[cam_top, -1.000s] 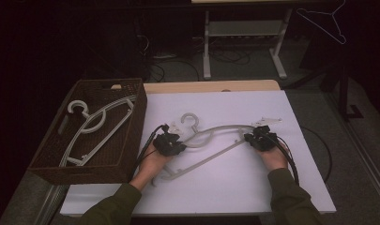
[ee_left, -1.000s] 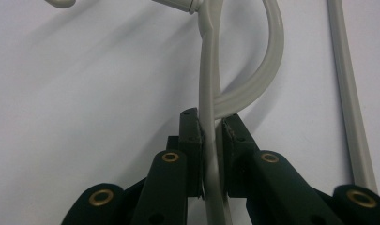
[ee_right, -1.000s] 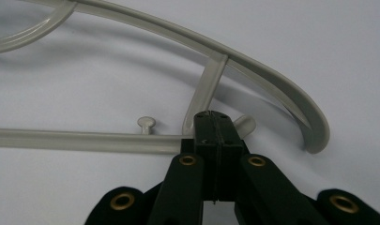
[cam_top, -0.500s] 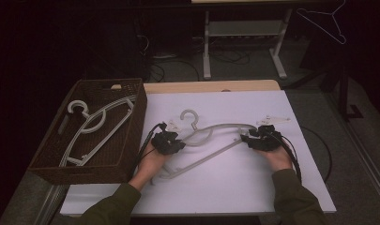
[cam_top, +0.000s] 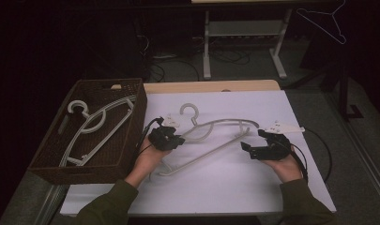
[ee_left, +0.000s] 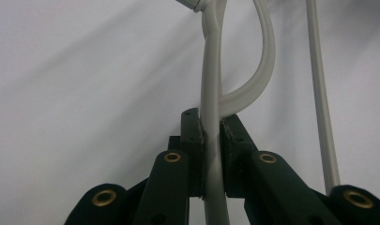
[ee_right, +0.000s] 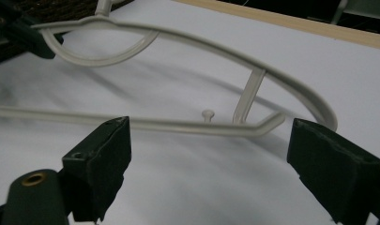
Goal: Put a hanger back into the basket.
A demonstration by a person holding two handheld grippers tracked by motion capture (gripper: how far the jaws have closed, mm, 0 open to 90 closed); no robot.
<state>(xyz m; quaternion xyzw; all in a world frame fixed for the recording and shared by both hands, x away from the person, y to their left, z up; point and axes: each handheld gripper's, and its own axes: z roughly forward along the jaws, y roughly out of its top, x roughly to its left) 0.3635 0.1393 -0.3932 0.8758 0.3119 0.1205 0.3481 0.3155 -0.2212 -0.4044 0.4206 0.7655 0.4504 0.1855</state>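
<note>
A pale grey plastic hanger (cam_top: 211, 129) lies across the white table cover, hook toward the far side. My left gripper (cam_top: 176, 139) is shut on its left part; in the left gripper view both pads clamp the hanger's bar (ee_left: 211, 93) at my left gripper (ee_left: 211, 124). My right gripper (cam_top: 253, 140) sits just off the hanger's right end, its jaws wide apart after opening just now. In the right gripper view nothing is between the jaws of my right gripper (ee_right: 209, 140). The hanger (ee_right: 216, 47) lies a little ahead of them.
A dark woven basket (cam_top: 136, 122) stands at the table's left and holds similar hangers (cam_top: 96, 124). The white table cover (cam_top: 225, 187) runs to the near edge. Behind the table stand a metal frame (cam_top: 244, 33) and a wire hanger (cam_top: 326, 21) at upper right.
My right gripper let go of the hanger's right end, opened wide and drew back to the right. My left gripper kept its grip, and that end of the hanger rose slightly.
</note>
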